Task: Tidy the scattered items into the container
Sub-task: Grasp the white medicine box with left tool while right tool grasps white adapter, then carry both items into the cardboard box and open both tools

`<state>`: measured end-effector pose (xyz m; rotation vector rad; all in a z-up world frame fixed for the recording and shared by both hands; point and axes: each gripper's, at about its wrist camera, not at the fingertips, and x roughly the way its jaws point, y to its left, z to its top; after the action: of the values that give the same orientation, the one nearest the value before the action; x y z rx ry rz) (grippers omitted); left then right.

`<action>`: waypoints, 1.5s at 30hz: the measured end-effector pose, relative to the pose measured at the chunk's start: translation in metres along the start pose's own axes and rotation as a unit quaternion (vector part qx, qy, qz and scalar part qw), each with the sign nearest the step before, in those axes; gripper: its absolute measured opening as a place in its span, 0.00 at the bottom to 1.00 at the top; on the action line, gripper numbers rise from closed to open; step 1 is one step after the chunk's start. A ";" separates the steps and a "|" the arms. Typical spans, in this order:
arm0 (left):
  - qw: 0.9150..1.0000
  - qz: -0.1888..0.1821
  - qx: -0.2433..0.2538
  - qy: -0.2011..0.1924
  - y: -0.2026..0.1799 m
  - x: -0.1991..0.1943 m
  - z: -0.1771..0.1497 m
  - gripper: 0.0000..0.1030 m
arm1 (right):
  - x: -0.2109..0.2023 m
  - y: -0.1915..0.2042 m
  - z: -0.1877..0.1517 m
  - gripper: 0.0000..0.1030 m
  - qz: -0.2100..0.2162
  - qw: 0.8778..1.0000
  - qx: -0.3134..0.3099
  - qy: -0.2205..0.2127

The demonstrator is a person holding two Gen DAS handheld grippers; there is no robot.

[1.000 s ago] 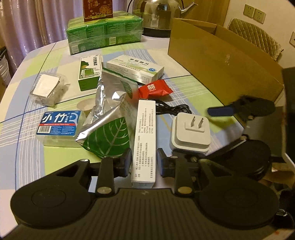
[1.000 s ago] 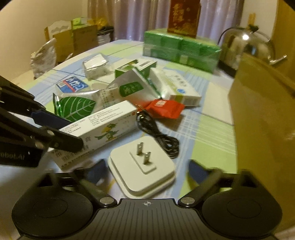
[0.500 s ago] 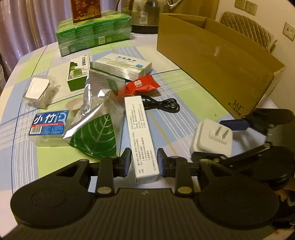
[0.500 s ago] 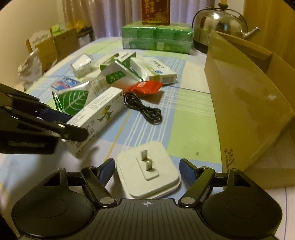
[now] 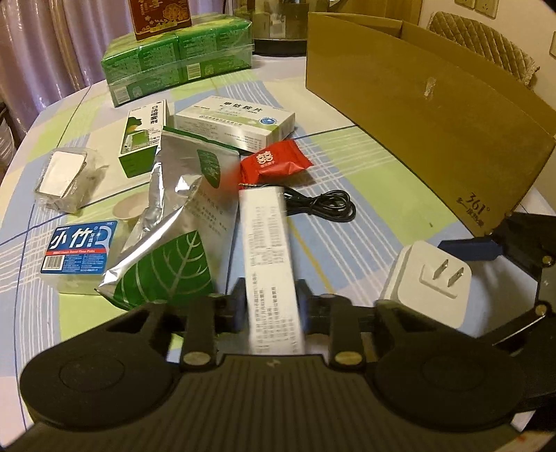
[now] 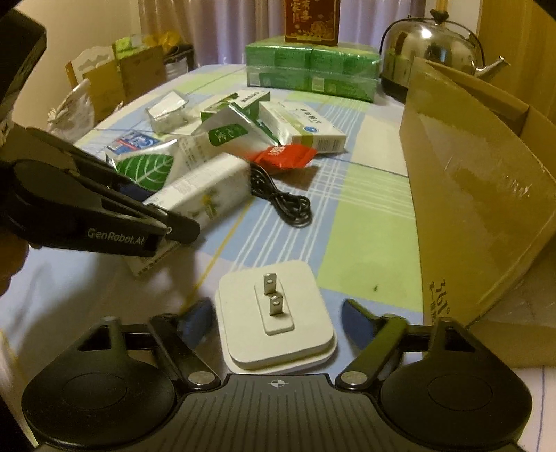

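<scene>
Left gripper (image 5: 269,306): clamped on the near end of the long white carton (image 5: 269,264); a finger presses each long side.
Carton: angled up off the tabletop (image 5: 365,163) in the right wrist view (image 6: 205,198), its far end toward the red sachet (image 5: 274,163); printed text on top, green artwork on the side.
Right gripper (image 6: 278,320): spread wide, a blue-padded finger on each side of the charger (image 6: 278,313), neither pad touching it as far as can be seen.
Charger: white, square, flat on its back with two prongs up, near the tabletop's front edge, just beside the box's near corner.
Box (image 5: 434,114): brown cardboard, open at the top, along the tabletop's right edge; "361°" printed at its near corner.
Cable (image 5: 323,205): black, coiled, mid-tabletop between carton and box.
Red sachet: just beyond the cable, beside a white medicine box (image 5: 236,125).
Foil pouch (image 5: 177,222): silver with a green leaf, crumpled, left of the carton.
Floss-pick pack (image 5: 78,250): blue label, toward the left edge.
Clear wrapped packet (image 5: 64,177): beyond the floss picks, near the left edge.
Green-and-white box (image 5: 142,139): behind the pouch.
Green shrink-wrapped pack (image 5: 177,59): at the far edge, with a dark red box (image 5: 160,15) standing on it.
Kettle (image 6: 431,45): steel, at the far edge behind the box.
</scene>
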<state>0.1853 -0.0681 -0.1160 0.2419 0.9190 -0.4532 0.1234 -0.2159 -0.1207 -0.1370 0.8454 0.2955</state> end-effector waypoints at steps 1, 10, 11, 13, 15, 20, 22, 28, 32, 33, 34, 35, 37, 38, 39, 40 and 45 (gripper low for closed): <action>1.000 -0.003 -0.003 0.000 0.000 -0.001 -0.001 0.21 | -0.001 0.000 0.001 0.62 -0.002 1.000 0.001 0.000; 1.000 -0.009 0.003 0.006 -0.012 -0.008 -0.008 0.21 | -0.008 0.000 -0.007 0.62 -0.005 1.000 0.002 -0.002; 1.000 -0.009 0.003 0.006 -0.012 -0.007 -0.007 0.21 | -0.008 0.000 -0.007 0.62 -0.006 1.000 0.000 -0.003; 1.000 -0.008 0.004 0.006 -0.012 -0.005 -0.006 0.21 | -0.008 0.000 -0.007 0.62 -0.005 1.000 -0.002 -0.004; 1.000 -0.006 0.005 0.008 -0.012 -0.002 -0.005 0.21 | -0.007 0.001 -0.007 0.62 -0.005 1.000 -0.002 -0.004; 1.000 -0.004 0.004 0.007 -0.012 0.001 -0.006 0.21 | -0.008 0.000 -0.007 0.61 -0.005 1.000 0.001 0.001; 1.000 -0.002 0.003 0.008 -0.012 -0.001 -0.006 0.21 | -0.010 0.000 -0.008 0.61 -0.008 1.000 0.006 0.001; 1.000 0.000 -0.011 -0.009 -0.013 -0.023 -0.004 0.21 | -0.032 0.000 -0.008 0.61 -0.019 0.999 0.018 -0.019; 1.000 0.003 -0.011 -0.024 -0.017 -0.045 -0.001 0.21 | -0.055 0.002 -0.008 0.61 -0.024 0.999 0.024 -0.031; 1.000 0.003 -0.011 -0.028 -0.019 -0.052 0.000 0.21 | -0.061 0.003 -0.007 0.61 -0.026 0.999 0.028 -0.035; 0.999 0.004 -0.010 -0.032 -0.021 -0.058 0.002 0.21 | -0.069 0.003 -0.006 0.61 -0.027 0.998 0.031 -0.040; 0.999 0.005 -0.007 -0.036 -0.023 -0.064 0.003 0.21 | -0.077 0.003 -0.005 0.61 -0.030 0.998 0.034 -0.046; 0.999 0.001 -0.006 -0.045 -0.027 -0.078 0.007 0.21 | -0.093 0.002 -0.003 0.61 -0.033 0.997 0.039 -0.060; 0.999 -0.004 -0.007 -0.049 -0.030 -0.084 0.010 0.21 | -0.101 0.001 -0.001 0.61 -0.035 0.996 0.041 -0.067; 0.998 -0.008 -0.006 -0.055 -0.033 -0.091 0.013 0.21 | -0.109 0.000 0.001 0.61 -0.037 0.996 0.044 -0.074; 0.998 -0.010 -0.002 -0.060 -0.037 -0.096 0.017 0.21 | -0.117 -0.002 0.003 0.61 -0.040 0.995 0.047 -0.082; 0.996 -0.032 0.014 -0.081 -0.062 -0.117 0.036 0.21 | -0.158 -0.020 0.012 0.61 -0.065 0.989 0.061 -0.114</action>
<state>0.1204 -0.1051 -0.0006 0.1993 0.7628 -0.5378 0.0396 -0.2644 0.0063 -0.0435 0.6214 0.1326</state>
